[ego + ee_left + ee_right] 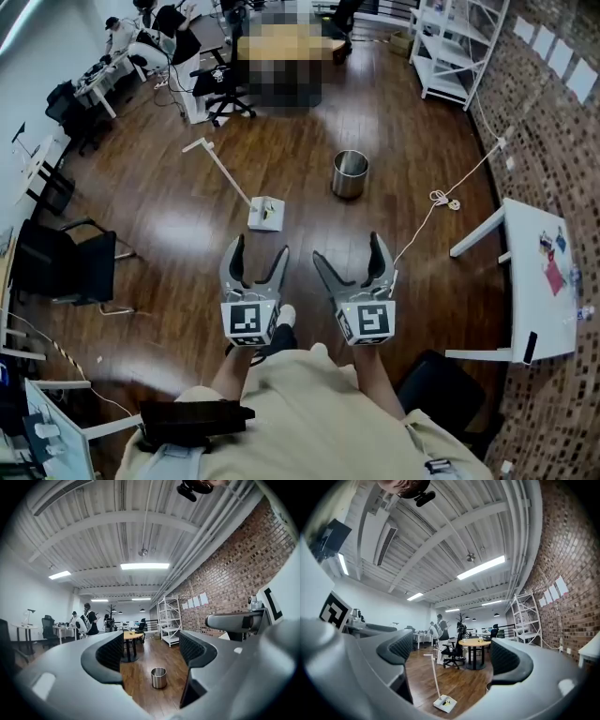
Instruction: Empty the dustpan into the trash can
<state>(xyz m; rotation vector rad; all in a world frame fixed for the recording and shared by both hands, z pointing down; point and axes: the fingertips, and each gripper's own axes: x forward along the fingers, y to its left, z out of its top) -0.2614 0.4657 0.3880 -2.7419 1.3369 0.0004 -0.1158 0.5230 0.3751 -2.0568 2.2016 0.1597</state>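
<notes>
dustpan (265,214) first, in the head view: it sits flat on the wooden floor (169,206), out in the open middle of it, its long handle (223,173) slanting up and away to the left, with something small and yellowish lying in the pan. the trash can (350,174), a shiny metal cylinder, stands upright on the floor to the right of the pan and a little farther off, apart from it. the left hand-held gripper (260,248) and the right hand-held gripper (348,248) are held side by side in front of the person, short of the pan, neither touching it. in the left gripper view the jaws stand fairly wide with only bare floor and the trash can (159,678) showing between them. in the right gripper view the jaws are spread as wide as they go, also empty, and the dustpan (444,703) shows low between them, well ahead. by my reading nothing is done yet: the pan is unlifted and loaded, so reaching the handle, carrying the pan to the can and tipping it all remain.
</notes>
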